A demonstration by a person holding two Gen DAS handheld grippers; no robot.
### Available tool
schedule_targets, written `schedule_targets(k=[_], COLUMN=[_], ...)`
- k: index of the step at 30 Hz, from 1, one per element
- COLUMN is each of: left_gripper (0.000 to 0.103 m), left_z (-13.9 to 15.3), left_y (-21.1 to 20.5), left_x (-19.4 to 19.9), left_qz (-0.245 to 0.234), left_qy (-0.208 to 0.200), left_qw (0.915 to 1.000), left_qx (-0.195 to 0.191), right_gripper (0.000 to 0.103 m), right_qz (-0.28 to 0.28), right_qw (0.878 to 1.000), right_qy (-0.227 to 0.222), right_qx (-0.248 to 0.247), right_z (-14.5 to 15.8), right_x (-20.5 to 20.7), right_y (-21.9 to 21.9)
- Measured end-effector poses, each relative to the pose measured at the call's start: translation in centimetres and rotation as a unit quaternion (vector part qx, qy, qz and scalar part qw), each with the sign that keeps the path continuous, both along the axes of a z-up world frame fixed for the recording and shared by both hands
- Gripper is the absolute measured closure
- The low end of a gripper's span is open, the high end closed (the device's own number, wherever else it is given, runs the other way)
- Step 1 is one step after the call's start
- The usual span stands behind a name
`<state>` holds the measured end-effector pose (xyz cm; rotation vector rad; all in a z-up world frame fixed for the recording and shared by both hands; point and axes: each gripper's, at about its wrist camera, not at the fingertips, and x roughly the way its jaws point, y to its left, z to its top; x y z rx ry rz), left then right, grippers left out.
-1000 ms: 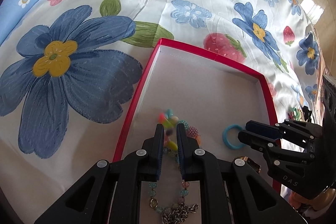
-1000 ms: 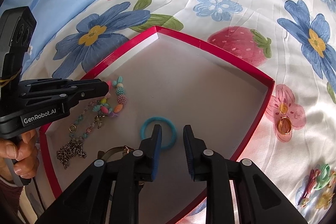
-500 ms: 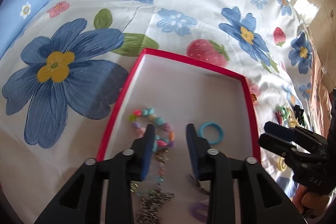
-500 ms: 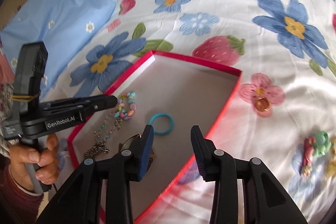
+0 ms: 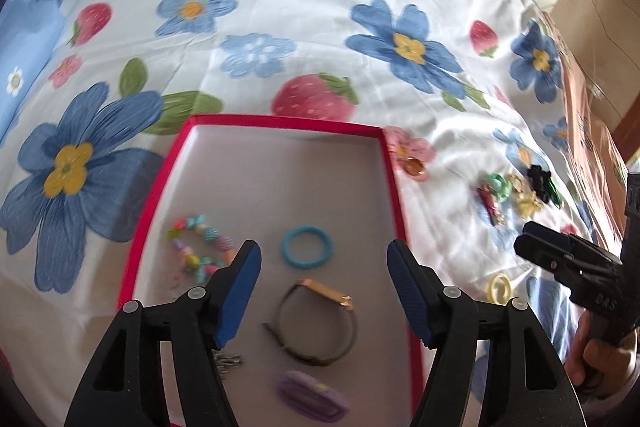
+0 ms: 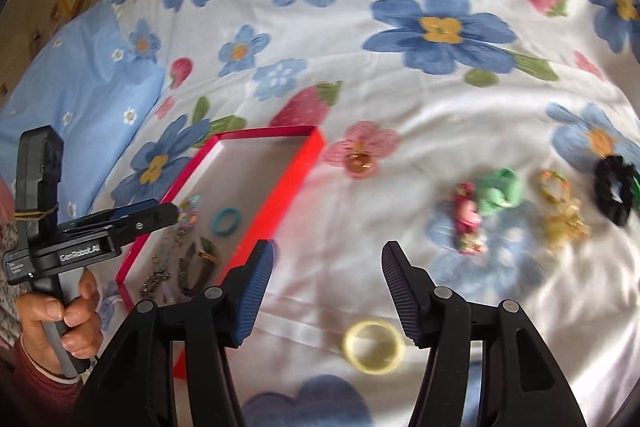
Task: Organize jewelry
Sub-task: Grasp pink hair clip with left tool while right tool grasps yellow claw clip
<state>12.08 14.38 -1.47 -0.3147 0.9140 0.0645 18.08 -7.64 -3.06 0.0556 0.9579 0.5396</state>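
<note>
Both claws have spread wide since a second ago: left claw (image 5: pixel 324 267) empty above the red tray (image 5: pixel 394 171), over the blue ring (image 5: pixel 306 247) and dark bracelet (image 5: pixel 320 327) lying inside; right claw (image 6: pixel 328 285) empty, swung off the tray over the bedsheet (image 6: pixel 400 75), above a yellow ring (image 6: pixel 374 346).

The silvery metal chain (image 5: pixel 230 361) in the red-rimmed shallow box (image 5: pixel 394 187) is mostly hidden behind the left gripper's finger. The loose pale yellow ring (image 6: pixel 374 346) on the flowered bedsheet (image 6: pixel 360 47) is smeared by blur, its detail unreadable.
</note>
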Motion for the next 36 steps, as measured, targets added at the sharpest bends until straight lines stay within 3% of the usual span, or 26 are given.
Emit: schedule_targets(k=[11, 21, 27, 36], left_gripper=[0.036, 0.035, 0.035, 0.038], left_z=[0.4, -0.1, -2.0, -6.7], left_y=[-4.5, -9.7, -13.4, -17.3], left_x=[3.1, 7.4, 10.8, 16.7], left_qz=[-0.051, -0.101, -0.135, -0.142], left_qy=[0.004, 0.007, 0.019, 0.053], left_qw=[0.9986, 0.9948, 0.9907, 0.9885], left_qx=[0.014, 0.011, 0.000, -0.001], right_gripper=[0.040, 0.041, 0.041, 0.042], right_qz=[-0.082, -0.112, -0.114, -0.112], right_qw=[0.996, 0.993, 0.992, 0.992], right_qy=[-0.016, -0.016, -0.012, 0.010], right_qx=[-0.020, -0.041, -0.053, -0.048], right_z=[0.2, -0.9, -1.8, -3.9], right_x=[0.4, 2.4, 4.6, 6.9], right_y=[-8.1, -12.2, -13.6, -14.3])
